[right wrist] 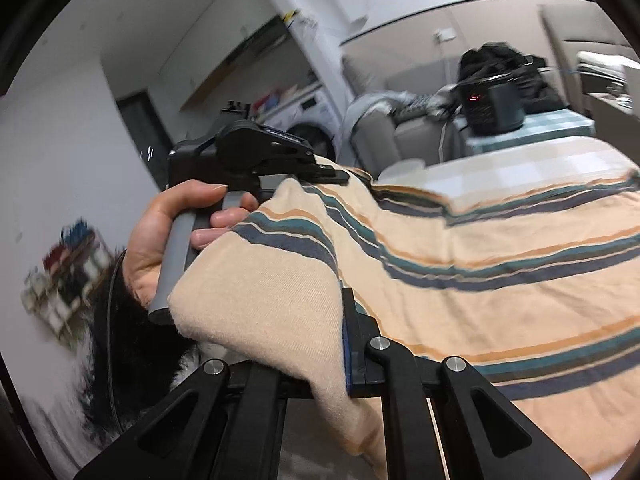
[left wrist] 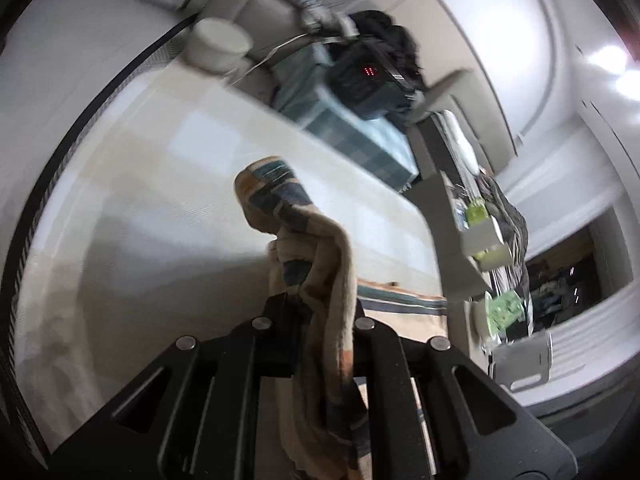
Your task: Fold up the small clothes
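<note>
Aloft, left claw (left wrist: 316, 320) and right claw (right wrist: 320, 344) clenched on striped garment (right wrist: 460, 264) edges, table (left wrist: 168, 208) below.

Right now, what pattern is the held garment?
Beige garment with teal, navy, orange stripes; clearest in right wrist view.

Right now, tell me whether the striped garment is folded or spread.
Neither: the striped garment hangs bunched, pinched by the left gripper and right gripper.

Soft, even indoor light is filling both fisheye views, glare is blooming from a ceiling lamp (left wrist: 608, 64), motion blur is smearing everything around it, and edges are bending into black.
</note>
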Motion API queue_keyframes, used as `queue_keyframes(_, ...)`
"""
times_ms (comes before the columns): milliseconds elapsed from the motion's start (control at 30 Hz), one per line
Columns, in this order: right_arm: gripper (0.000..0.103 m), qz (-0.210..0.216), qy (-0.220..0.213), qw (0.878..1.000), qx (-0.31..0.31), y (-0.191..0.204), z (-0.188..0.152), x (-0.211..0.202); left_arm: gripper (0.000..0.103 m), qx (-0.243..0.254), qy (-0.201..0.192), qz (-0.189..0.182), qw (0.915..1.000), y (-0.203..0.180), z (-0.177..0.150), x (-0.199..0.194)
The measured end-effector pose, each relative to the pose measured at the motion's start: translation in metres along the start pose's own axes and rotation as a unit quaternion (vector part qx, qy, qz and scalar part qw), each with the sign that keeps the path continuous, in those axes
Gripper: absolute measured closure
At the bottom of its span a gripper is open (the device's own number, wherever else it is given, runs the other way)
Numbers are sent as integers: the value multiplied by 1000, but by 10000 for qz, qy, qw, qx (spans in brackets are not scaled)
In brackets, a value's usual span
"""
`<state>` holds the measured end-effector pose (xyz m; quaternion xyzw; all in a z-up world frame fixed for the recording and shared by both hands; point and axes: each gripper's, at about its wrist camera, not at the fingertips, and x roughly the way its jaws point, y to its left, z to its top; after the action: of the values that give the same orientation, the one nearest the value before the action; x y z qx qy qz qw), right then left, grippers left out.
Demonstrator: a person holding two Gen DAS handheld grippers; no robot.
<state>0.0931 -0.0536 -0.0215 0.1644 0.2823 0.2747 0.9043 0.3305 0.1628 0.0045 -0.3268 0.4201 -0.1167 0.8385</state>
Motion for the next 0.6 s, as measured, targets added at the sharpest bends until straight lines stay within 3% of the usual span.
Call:
queue_keyframes(167,97,-120,-579,9971,473,-35,9,-58,96,672,61,-140,9976,-104,-14,10)
queue_keyframes(333,97,-318,-951,9899,1003,-80,13,-109,96,1227,380,-242,9914,-203,-46,54)
queue_keyframes(467,97,-613,-1053,9816,1468,-123,10,-143,96,1513,823,-242,9848,-267,-81,110)
queue_keyframes(600,97,-890,-1028,9689,2068,-172,-6,-168,96,1720,1249,-14,9771,-304,-117,183)
